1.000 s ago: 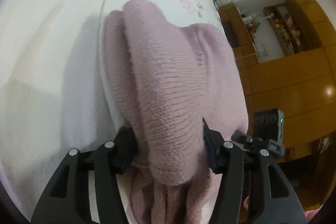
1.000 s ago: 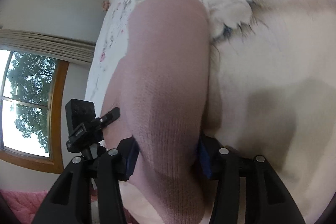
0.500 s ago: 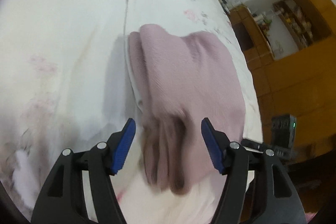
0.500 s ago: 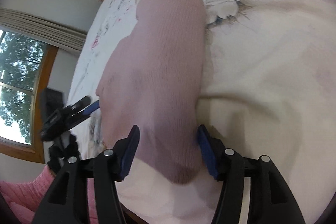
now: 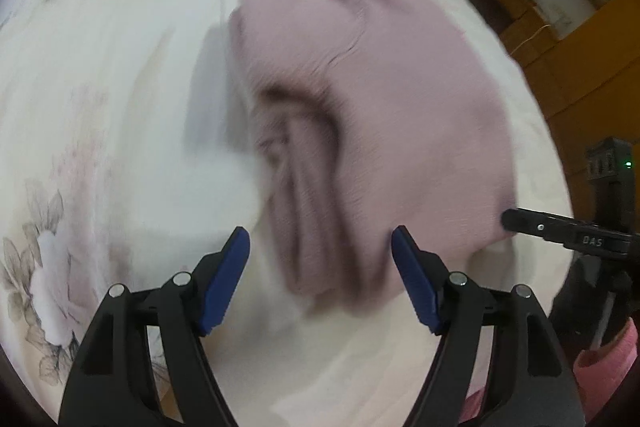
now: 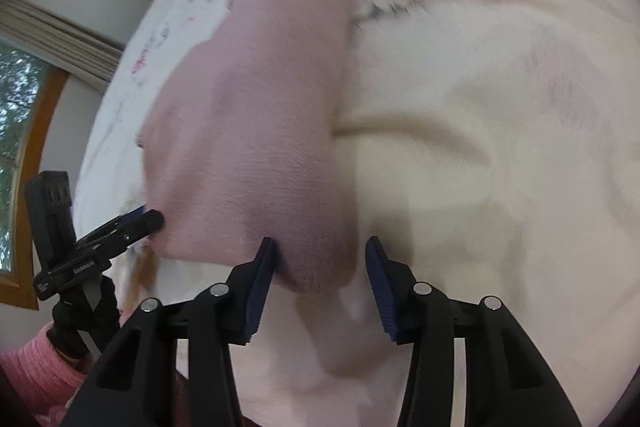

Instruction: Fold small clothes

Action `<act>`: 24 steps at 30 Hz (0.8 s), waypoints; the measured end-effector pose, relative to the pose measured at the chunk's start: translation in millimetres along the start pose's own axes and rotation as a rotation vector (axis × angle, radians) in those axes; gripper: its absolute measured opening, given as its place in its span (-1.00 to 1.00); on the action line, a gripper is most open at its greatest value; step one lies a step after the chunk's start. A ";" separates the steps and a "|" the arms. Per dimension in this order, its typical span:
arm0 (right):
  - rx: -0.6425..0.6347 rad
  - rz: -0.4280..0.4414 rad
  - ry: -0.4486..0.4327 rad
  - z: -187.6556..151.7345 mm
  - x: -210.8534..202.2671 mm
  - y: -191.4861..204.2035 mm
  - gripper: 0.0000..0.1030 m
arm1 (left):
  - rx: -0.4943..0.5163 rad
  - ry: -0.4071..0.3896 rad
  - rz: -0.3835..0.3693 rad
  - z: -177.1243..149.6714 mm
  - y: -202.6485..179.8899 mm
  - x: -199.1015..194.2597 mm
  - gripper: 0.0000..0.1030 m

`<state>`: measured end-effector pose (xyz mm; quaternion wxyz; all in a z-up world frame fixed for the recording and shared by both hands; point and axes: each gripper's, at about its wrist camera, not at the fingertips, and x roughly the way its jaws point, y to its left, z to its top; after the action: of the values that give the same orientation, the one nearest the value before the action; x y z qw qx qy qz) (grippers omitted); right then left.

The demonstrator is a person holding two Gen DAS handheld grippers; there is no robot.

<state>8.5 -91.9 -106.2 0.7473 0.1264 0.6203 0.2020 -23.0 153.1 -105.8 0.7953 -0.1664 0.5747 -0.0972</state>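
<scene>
Both grippers have let go since a second ago: I see my left gripper (image 5: 320, 247) and right gripper (image 6: 320, 255) spread open, with the folded pink sweater (image 5: 380, 99) lying on the floral bed (image 5: 100, 87) just ahead.

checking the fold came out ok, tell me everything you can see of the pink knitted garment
The pink knitted garment is a dusty mauve-pink piece of fine ribbed knit, soft and thick-looking. It lies folded into a compact bundle on the floral bedspread, with rounded folded edges and layered folds showing at the near left end. Both views are blurred, so seams and details are unclear. The left gripper is open and straddles its near edge. The right gripper is open too, its left pad against the near corner. Nothing grips it.
</scene>
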 end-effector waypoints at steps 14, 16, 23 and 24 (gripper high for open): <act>-0.031 -0.161 -0.067 -11.0 -34.9 26.5 0.56 | -0.029 -0.003 0.025 -3.1 5.7 -46.1 0.48; -0.038 -0.182 -0.076 -15.2 -44.8 33.9 0.72 | -0.026 -0.020 0.050 -5.2 -0.3 -61.4 0.57; -0.079 -0.257 -0.115 -30.6 -69.9 61.3 0.79 | 0.028 -0.069 0.129 -15.4 -35.3 -95.4 0.71; -0.084 -0.258 -0.120 -32.7 -72.9 65.1 0.80 | 0.033 -0.078 0.133 -17.8 -38.2 -100.3 0.71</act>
<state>-43.8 -69.6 -20.3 0.8074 0.0260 0.5766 0.1220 -70.5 149.7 -7.9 0.8244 -0.1184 0.5515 -0.0471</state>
